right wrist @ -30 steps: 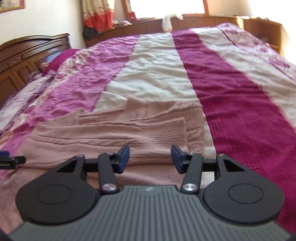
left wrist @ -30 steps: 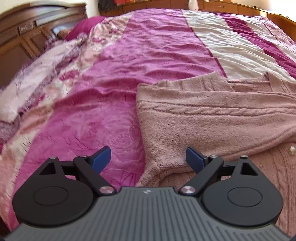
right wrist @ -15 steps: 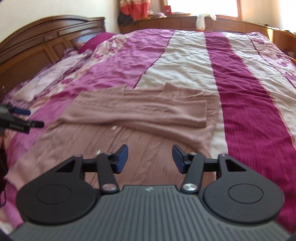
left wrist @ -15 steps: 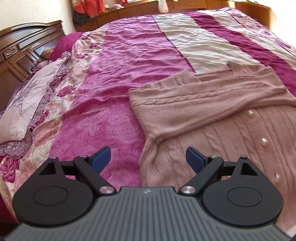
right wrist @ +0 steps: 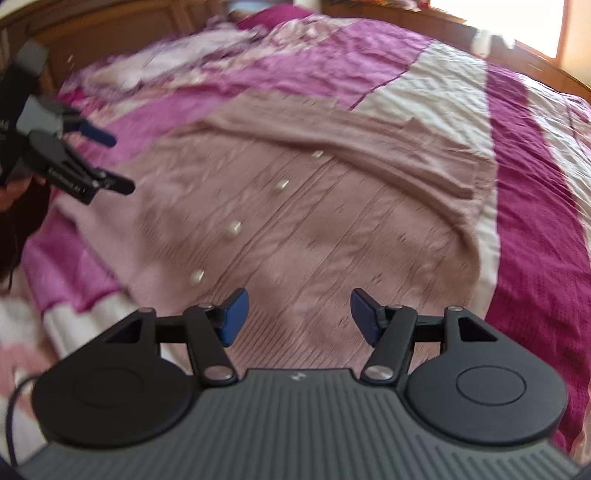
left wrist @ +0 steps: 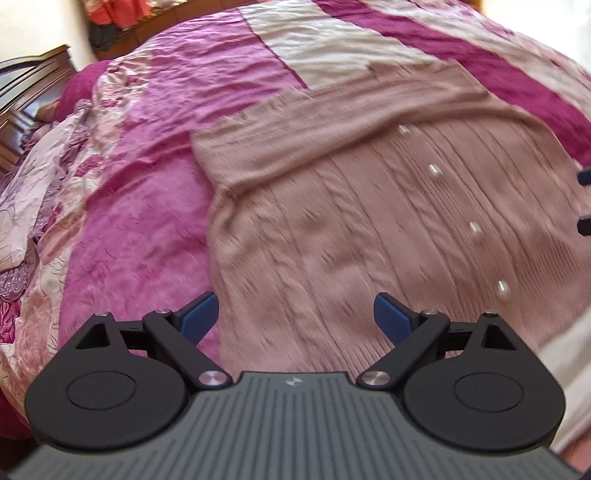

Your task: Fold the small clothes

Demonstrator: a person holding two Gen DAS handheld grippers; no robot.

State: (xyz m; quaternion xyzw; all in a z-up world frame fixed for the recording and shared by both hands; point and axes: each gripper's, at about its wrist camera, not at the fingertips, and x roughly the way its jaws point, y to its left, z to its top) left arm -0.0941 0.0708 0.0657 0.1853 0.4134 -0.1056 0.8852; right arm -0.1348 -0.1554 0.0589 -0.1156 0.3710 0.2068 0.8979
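Both grippers are pulling back toward the near edge of the bed (left wrist: 147, 192) compared with a second ago, when they were sitting low by the folded sleeves; you are now looking down on the whole cardigan (left wrist: 369, 206) from higher up, and both views are blurring with the motion.

Your left gripper (left wrist: 295, 317) is hanging with its jaws wide apart and empty, over the cardigan's left edge. Your right gripper (right wrist: 299, 314) is likewise spread and holding nothing, hovering above the lower front panel.

The cardigan is lying flat on the bed, front up, with its row of buttons (right wrist: 232, 229) running down the middle. Both sleeves (right wrist: 369, 147) appear to be folded across the upper part in a band, so the first fold looks done. What is left, as far as I can judge, is bringing the hem up over the sleeves, perhaps with a second halving after that. The hem itself is sitting near the bottom of both views, partly hidden behind the gripper bodies.

Your left view is showing the left edge of the cardigan against the magenta cover, and only the fingertips of the right gripper at its right border. Your right view is showing the cardigan's right edge on the cream stripe (right wrist: 436, 85), the headboard (right wrist: 110, 22), and your left gripper whole, held in your hand (right wrist: 11, 192) at the side.
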